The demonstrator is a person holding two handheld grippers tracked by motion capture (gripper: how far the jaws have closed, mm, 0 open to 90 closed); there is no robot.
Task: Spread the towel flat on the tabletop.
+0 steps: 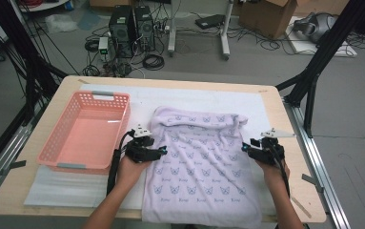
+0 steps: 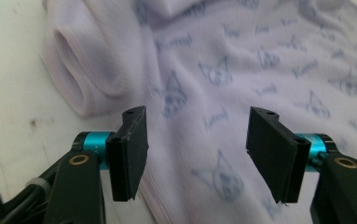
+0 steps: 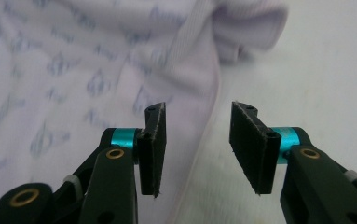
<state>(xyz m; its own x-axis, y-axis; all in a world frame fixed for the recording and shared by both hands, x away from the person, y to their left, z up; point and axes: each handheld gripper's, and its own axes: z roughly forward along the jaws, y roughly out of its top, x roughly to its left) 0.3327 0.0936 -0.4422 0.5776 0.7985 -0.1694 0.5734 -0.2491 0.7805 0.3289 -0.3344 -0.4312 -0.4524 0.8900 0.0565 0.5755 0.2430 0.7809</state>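
On my desk (image 1: pixel 27 188) I count one pink basket (image 1: pixel 86 130) toward the left edge, resting on the one white mat (image 1: pixel 65 188) that covers most of the top. Next comes my left tool (image 1: pixel 163 151), jaws wide apart with nothing between them, hovering at the left edge of the cloth (image 1: pixel 201 164). There is one cloth, pale lilac with small printed cat faces, spread flat from the middle of the desk to its near edge, its far end bunched into folds. In the left gripper view the cloth (image 2: pixel 260 70) lies under the open jaws. My right tool (image 1: pixel 243 147) sits at the cloth's right edge, jaws also apart and empty, straddling the hem (image 3: pixel 199 140).
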